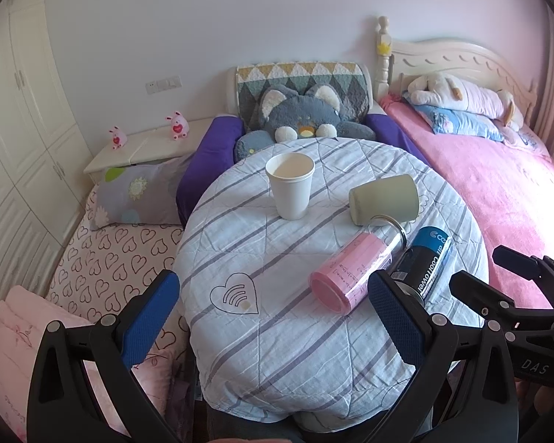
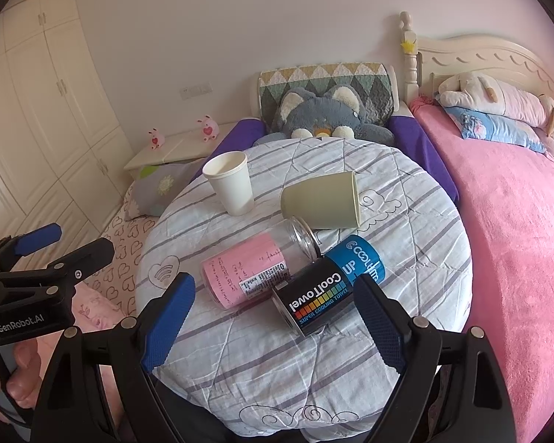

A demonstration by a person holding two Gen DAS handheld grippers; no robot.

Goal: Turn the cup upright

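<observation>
Fingers of the left gripper [image 1: 273,317] stand wide apart with nothing between them, blue textured pads on black frames; the right gripper [image 2: 275,326] likewise gapes above the near edge of the table [image 2: 406,199]. A round quilted cloth, pale with grey stripes and a heart outline, covers the table. The green cup [image 1: 384,199], matte and tapered, lies on its side towards the far right, its mouth facing right. Left of it a white paper cup [image 1: 291,184] stands upright. Touching the green cup's wall, a clear jar with pink paper [image 2: 255,267] lies on its side. Beside that lies a black and blue can [image 2: 327,286]; the right wrist view reads "CoolTowel" and "SUPER COOLING TOWEL", which the left view shows only partly. A grey plush cat [image 1: 306,116] sits behind the table.
</observation>
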